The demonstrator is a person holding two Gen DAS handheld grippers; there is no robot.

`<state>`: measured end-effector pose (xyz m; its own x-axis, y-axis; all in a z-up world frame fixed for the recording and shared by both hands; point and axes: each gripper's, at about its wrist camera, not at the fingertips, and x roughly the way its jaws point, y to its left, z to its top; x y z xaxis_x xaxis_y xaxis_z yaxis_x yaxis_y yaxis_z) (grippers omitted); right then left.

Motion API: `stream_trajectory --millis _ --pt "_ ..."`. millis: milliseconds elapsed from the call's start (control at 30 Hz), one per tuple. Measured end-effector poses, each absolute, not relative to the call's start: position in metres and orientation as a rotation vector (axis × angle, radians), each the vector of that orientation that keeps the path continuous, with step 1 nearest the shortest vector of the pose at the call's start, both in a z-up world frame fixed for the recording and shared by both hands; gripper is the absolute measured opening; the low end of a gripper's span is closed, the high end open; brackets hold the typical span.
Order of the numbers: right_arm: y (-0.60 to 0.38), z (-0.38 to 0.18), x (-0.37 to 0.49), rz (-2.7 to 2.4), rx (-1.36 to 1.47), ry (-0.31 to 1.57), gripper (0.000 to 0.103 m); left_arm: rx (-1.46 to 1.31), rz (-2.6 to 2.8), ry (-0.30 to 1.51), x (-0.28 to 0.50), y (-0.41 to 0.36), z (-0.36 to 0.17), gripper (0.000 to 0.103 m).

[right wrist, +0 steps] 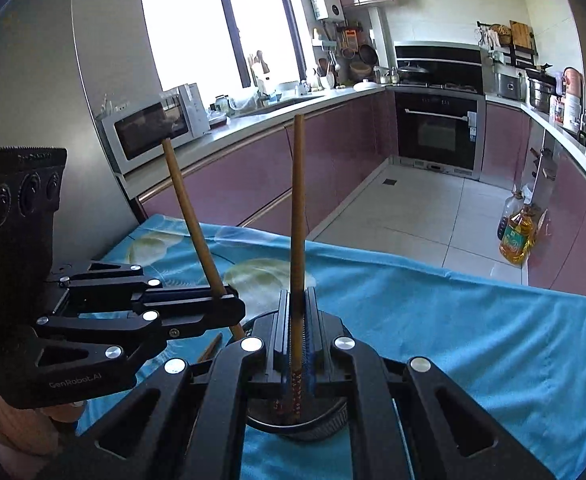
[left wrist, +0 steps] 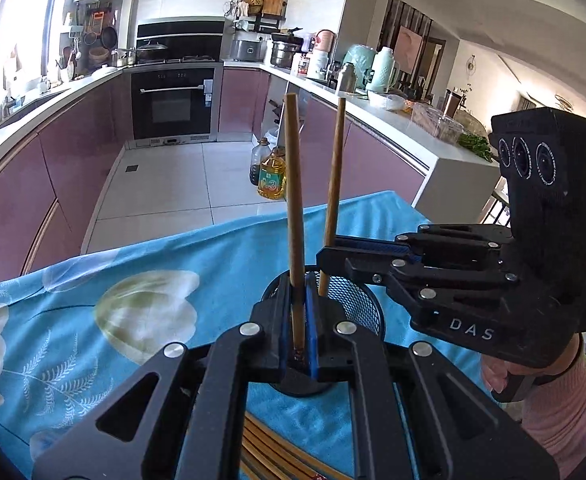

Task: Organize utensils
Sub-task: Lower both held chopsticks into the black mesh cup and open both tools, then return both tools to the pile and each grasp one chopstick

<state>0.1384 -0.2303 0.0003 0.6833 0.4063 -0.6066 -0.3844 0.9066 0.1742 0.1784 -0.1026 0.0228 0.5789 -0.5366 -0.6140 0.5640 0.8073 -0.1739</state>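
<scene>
Two hand-held black grippers met over a black mesh cup (left wrist: 353,296) on a table w/ a blue floral cloth (left wrist: 133,300), in a kitchen.

Nearest in the left wrist view: spare chopsticks (left wrist: 269,452) lay on the cloth under the left gripper (left wrist: 300,320). Its jaws were pinched on one upright chopstick (left wrist: 295,216), lower end between the blue pads, just above the cup's near rim.

To its right, the right gripper (left wrist: 327,254) came in from the side, held by a hand in a pink sleeve (left wrist: 561,396). Its jaws were pinched on a 2nd chopstick (left wrist: 335,184), whose lower tip hung over the cup's opening; whether it touched the mesh can't be told.

In the right wrist view the same pair showed mirrored: right gripper (right wrist: 300,320) clamped on its upright chopstick (right wrist: 297,220), patterned end down over the cup (right wrist: 305,426); left gripper (right wrist: 229,300) at left, clamped on its chopstick (right wrist: 193,224), tilted. One more chopstick (right wrist: 211,348) lay on the cloth (right wrist: 453,320) below it.

Further back: tiled floor w/ oil bottles (left wrist: 271,174), purple cabinets (left wrist: 73,152), a built-in oven (left wrist: 173,100), a microwave (right wrist: 149,128) by a bright window (right wrist: 213,20).
</scene>
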Motion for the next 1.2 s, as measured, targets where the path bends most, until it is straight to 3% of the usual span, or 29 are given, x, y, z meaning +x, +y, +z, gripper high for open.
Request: stream_trajectory --millis 200,300,367,433,500,633,1200 --pt "-0.229 0.001 0.140 0.419 0.057 0.694 0.008 0.036 -0.614 0.698 0.185 -0.103 0.017 0.012" --pt "-0.231 0.004 0.135 0.406 0.060 0.668 0.017 0.023 -0.590 0.682 0.181 -0.096 0.016 0.017" --pt "-0.234 0.007 0.129 0.411 0.065 0.649 0.023 0.017 -0.558 0.657 0.173 -0.089 0.017 0.023" --pt "-0.236 0.011 0.121 0.415 0.069 0.627 0.028 0.005 -0.523 0.624 0.163 -0.078 0.020 0.037" --pt "-0.236 0.016 0.107 0.433 0.064 0.595 0.030 0.006 -0.499 0.590 0.150 -0.065 0.024 0.041" --pt "-0.230 0.022 0.073 0.497 0.023 0.549 0.045 0.031 -0.445 0.555 0.122 -0.039 0.023 0.053" --pt "-0.185 -0.080 0.043 0.541 -0.049 0.864 0.045 0.029 -0.371 0.805 0.083 0.011 -0.076 0.053"
